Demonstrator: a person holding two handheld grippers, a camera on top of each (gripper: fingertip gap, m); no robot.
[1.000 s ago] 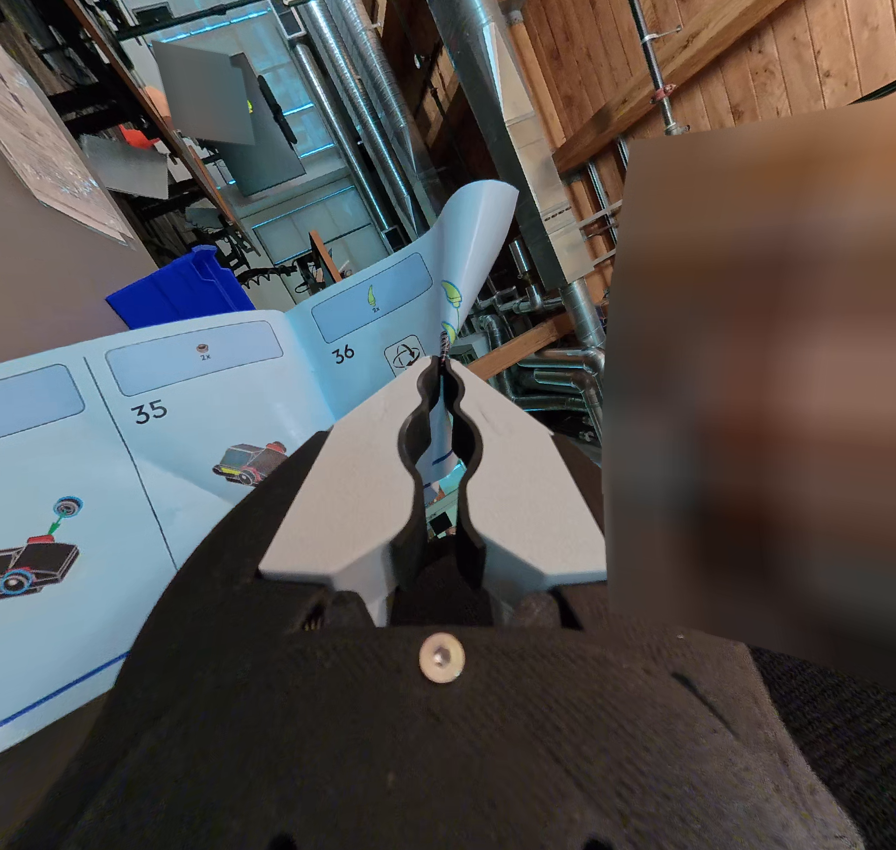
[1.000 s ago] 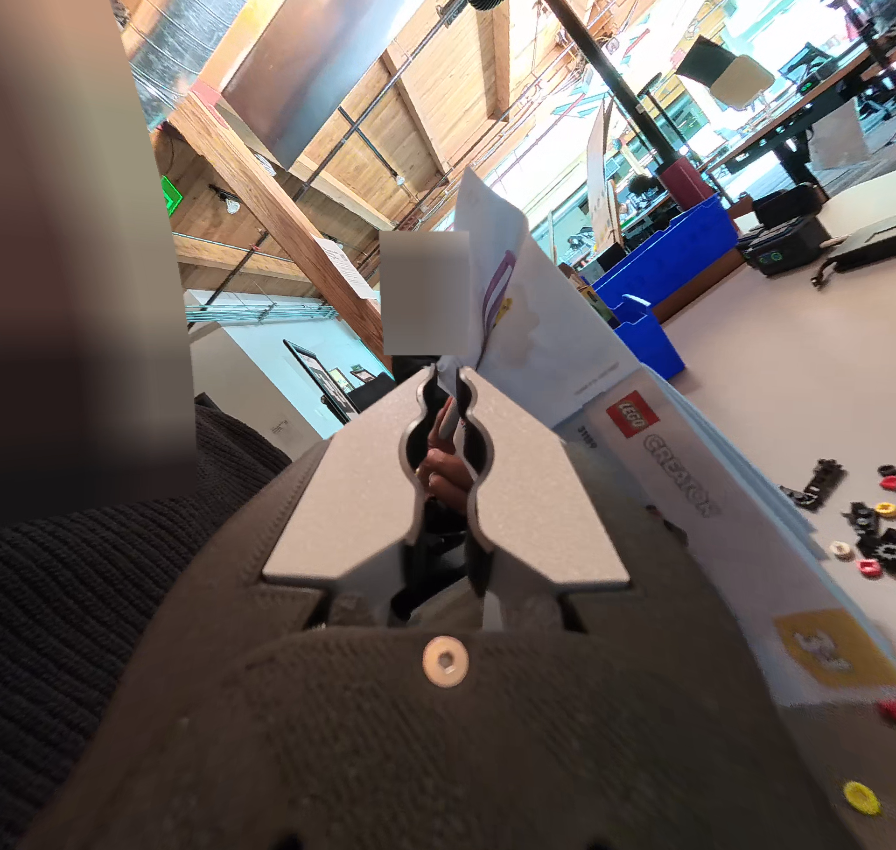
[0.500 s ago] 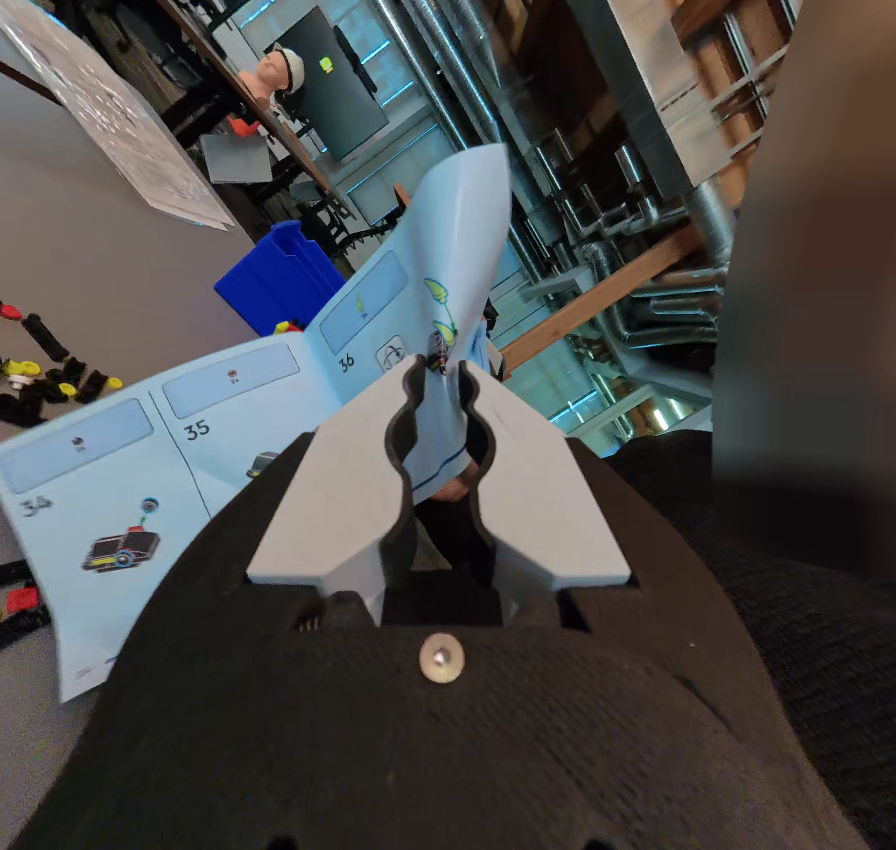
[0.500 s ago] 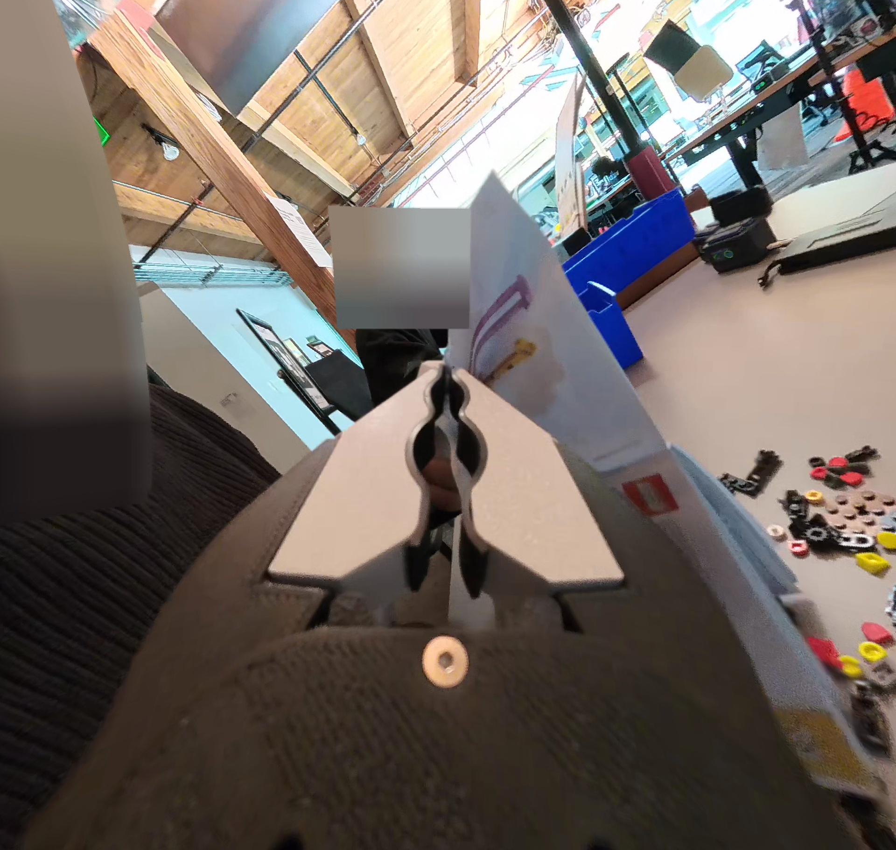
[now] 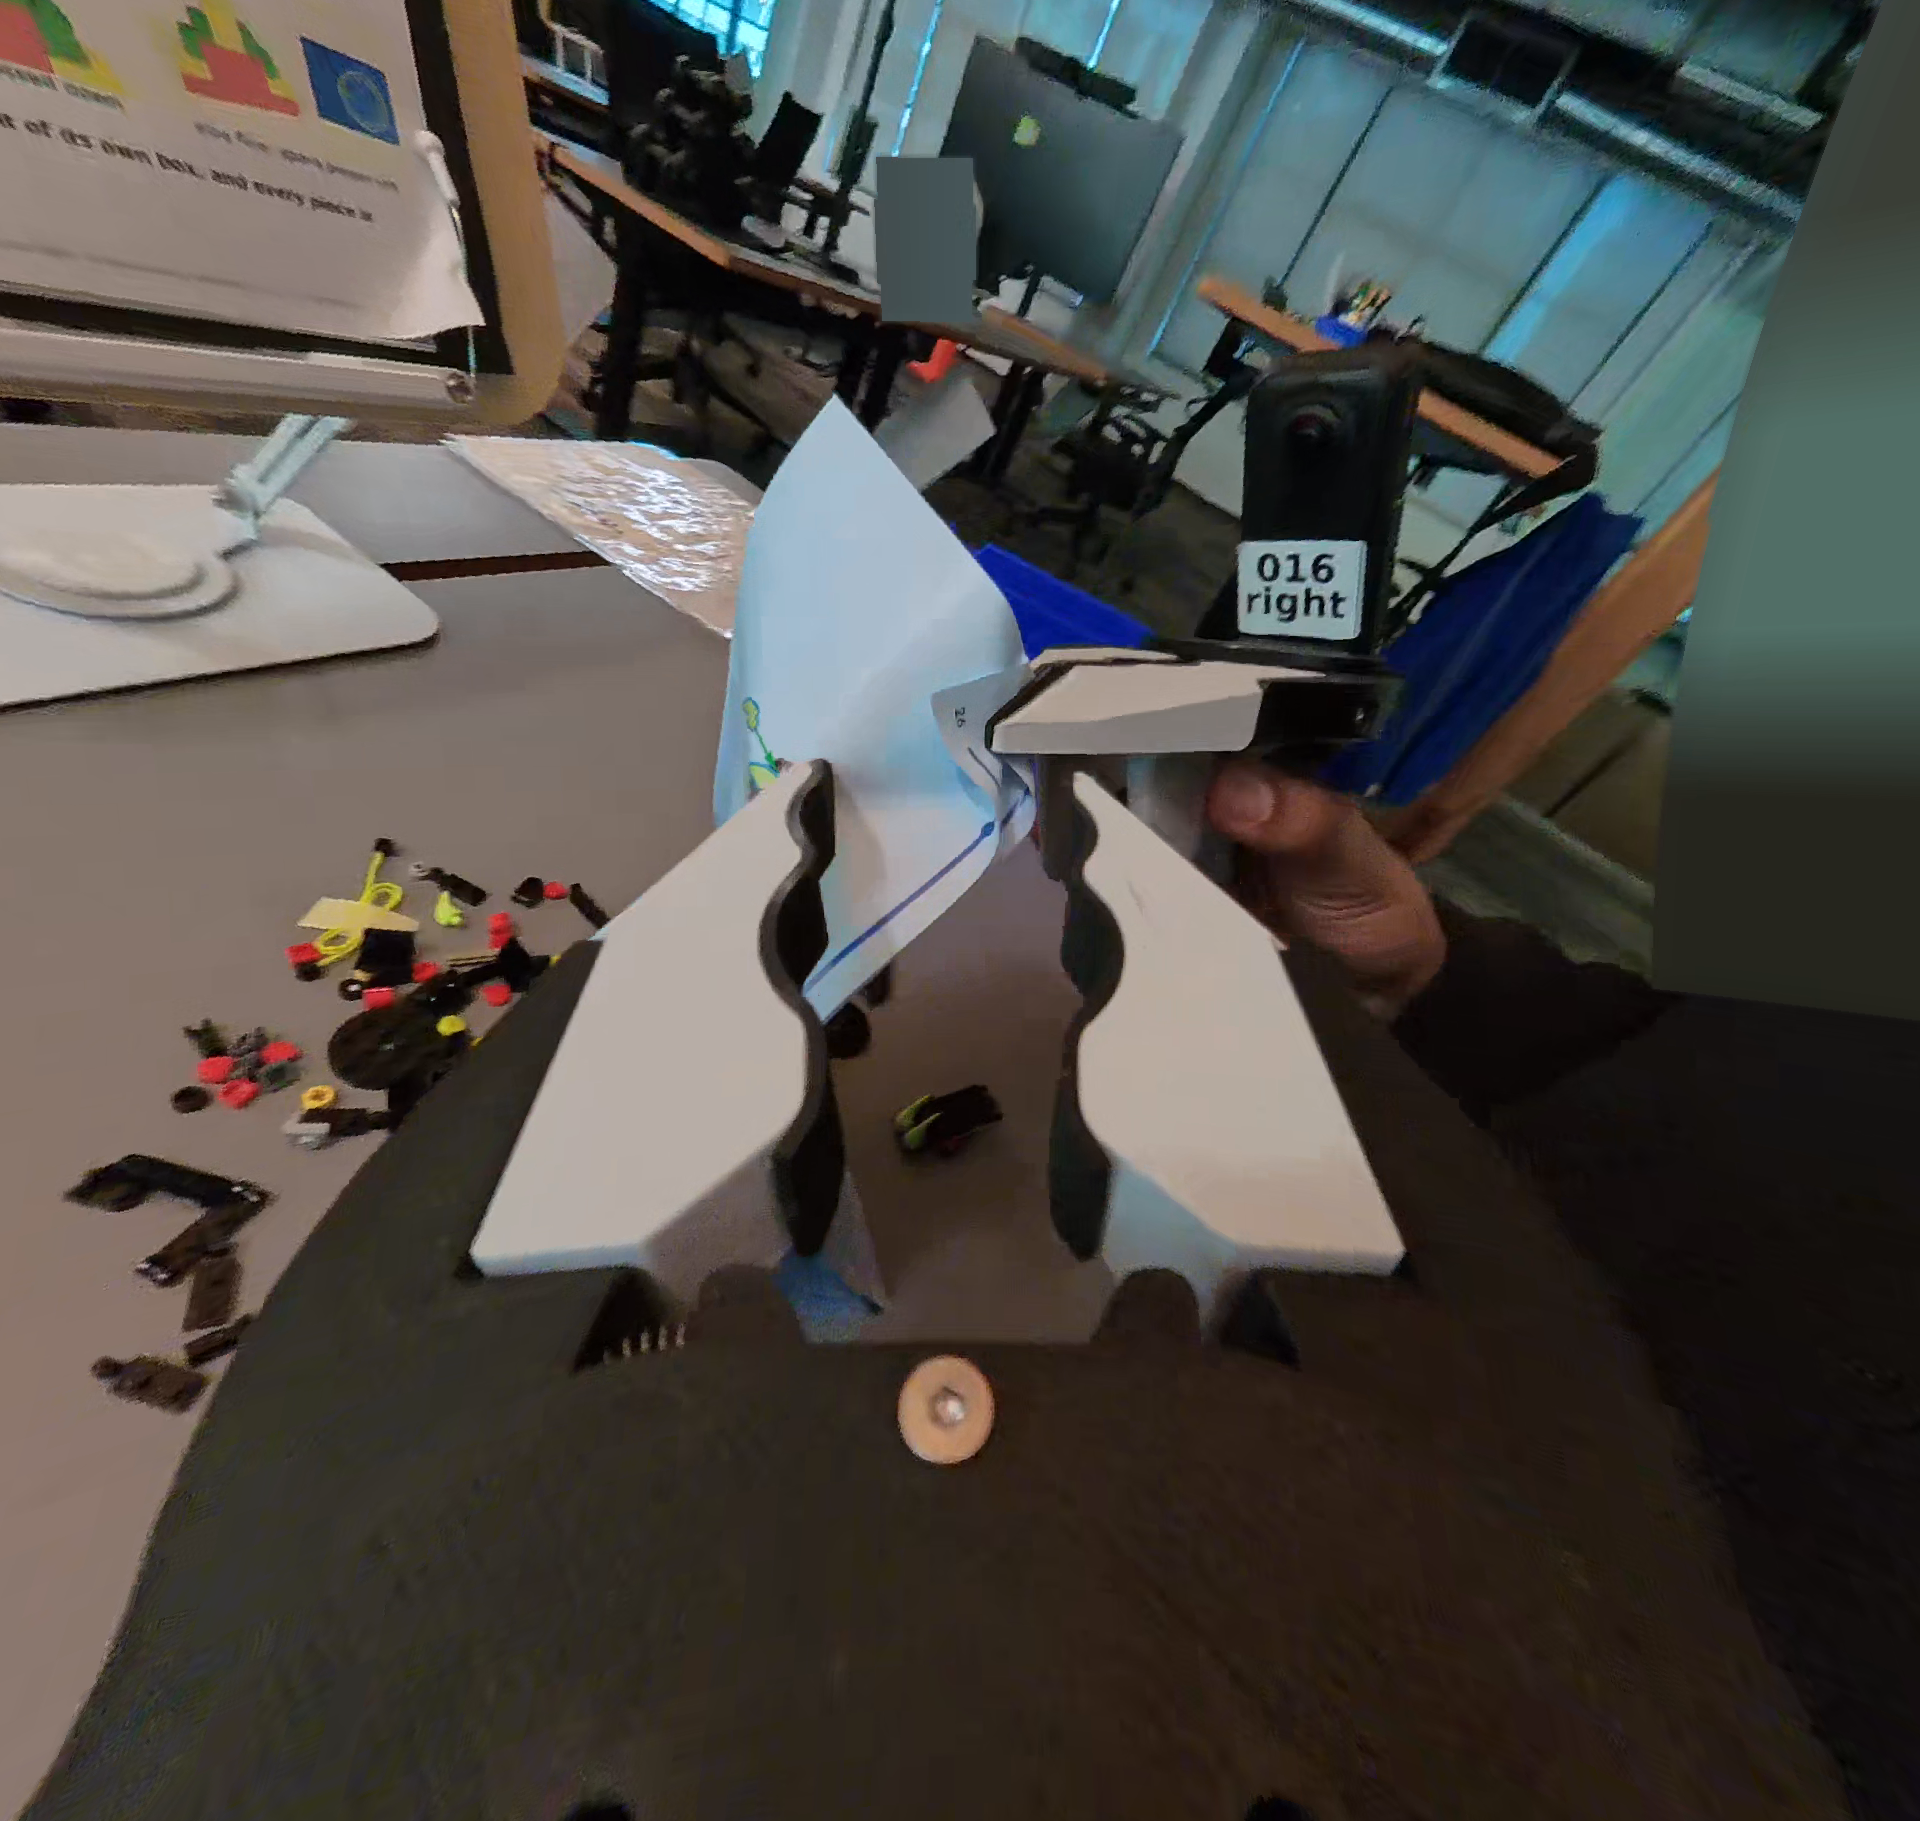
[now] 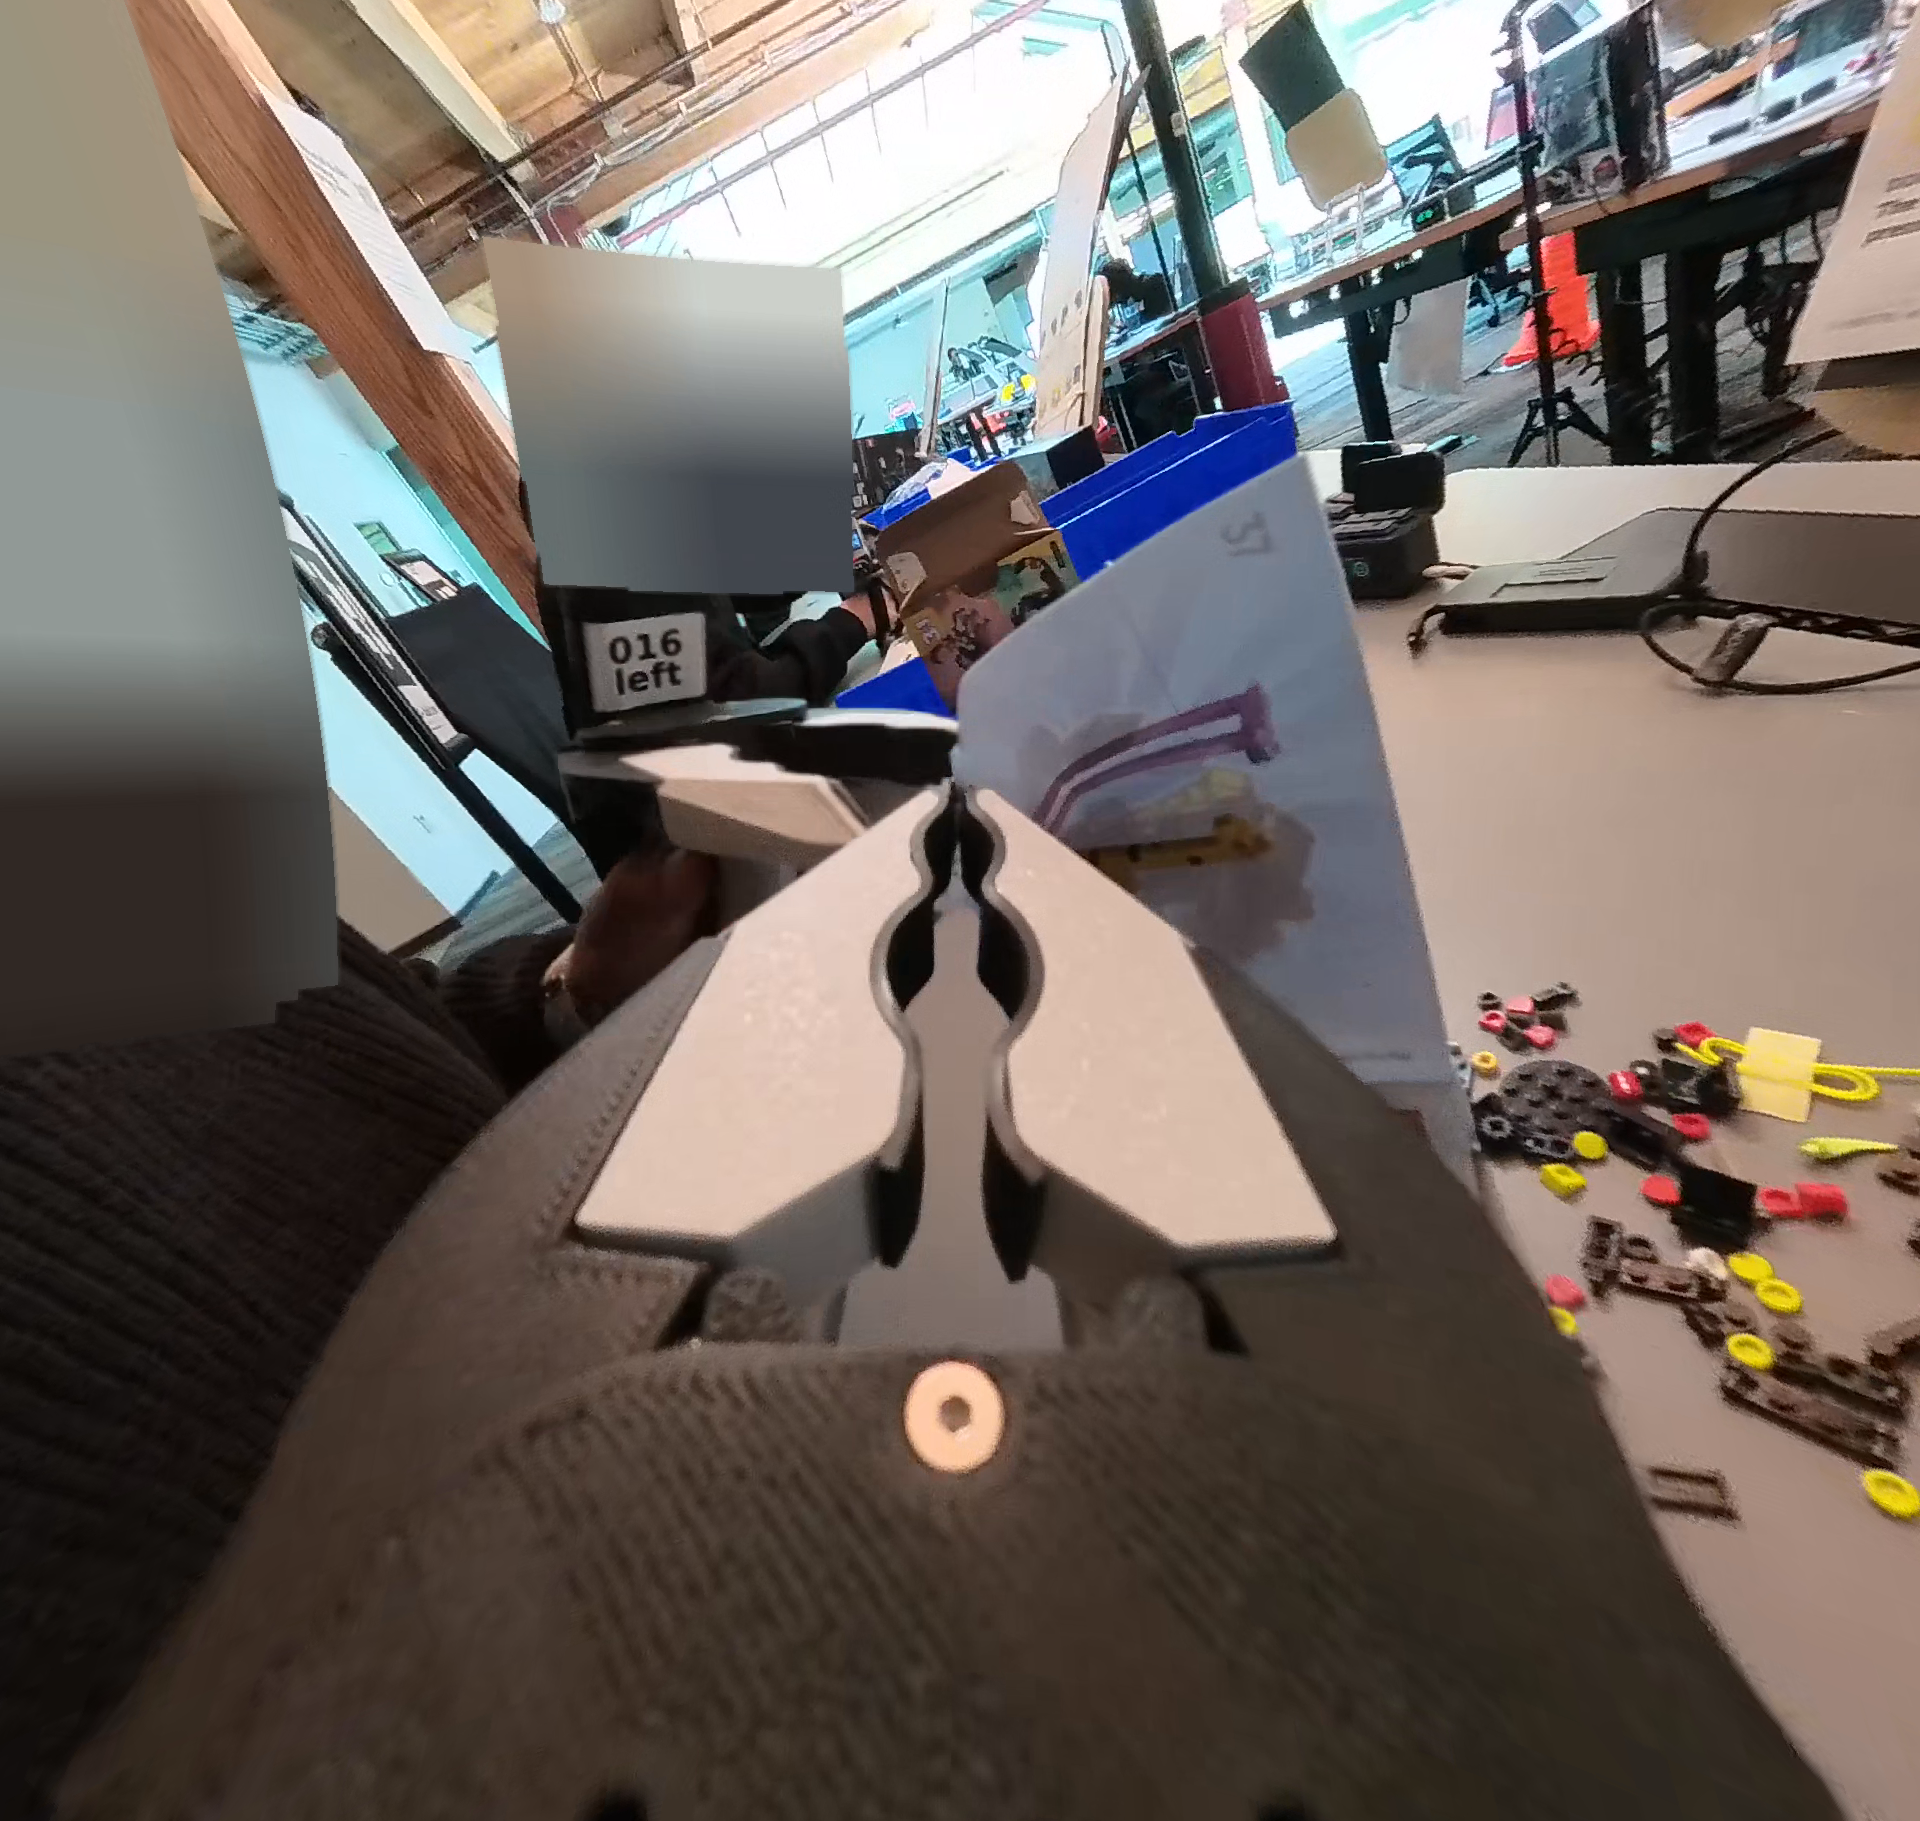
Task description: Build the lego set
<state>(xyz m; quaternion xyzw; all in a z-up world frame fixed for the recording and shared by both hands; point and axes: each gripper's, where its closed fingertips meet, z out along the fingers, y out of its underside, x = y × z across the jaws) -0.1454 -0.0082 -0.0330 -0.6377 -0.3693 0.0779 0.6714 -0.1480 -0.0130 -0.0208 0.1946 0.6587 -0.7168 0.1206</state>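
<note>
Now that my left gripper (image 5: 940,815) has let go, its jaws stand wide apart around nothing; half a second ago they pinched the pale blue paper instruction booklet (image 5: 862,732); my right gripper (image 6: 958,815), jaws closed on a page corner, holds it alone, upright above the grey bench (image 5: 312,784); I judge the page turn nearly done; loose black, red and yellow lego pieces (image 6: 1704,1179) lie scattered beside it.

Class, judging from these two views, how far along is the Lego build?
Done: no finished model shows; a small black and yellow piece lies alone on the table. In hand: the right gripper pinches a booklet page, while the left gripper is open. Left: the loose bricks remain scattered.
</note>
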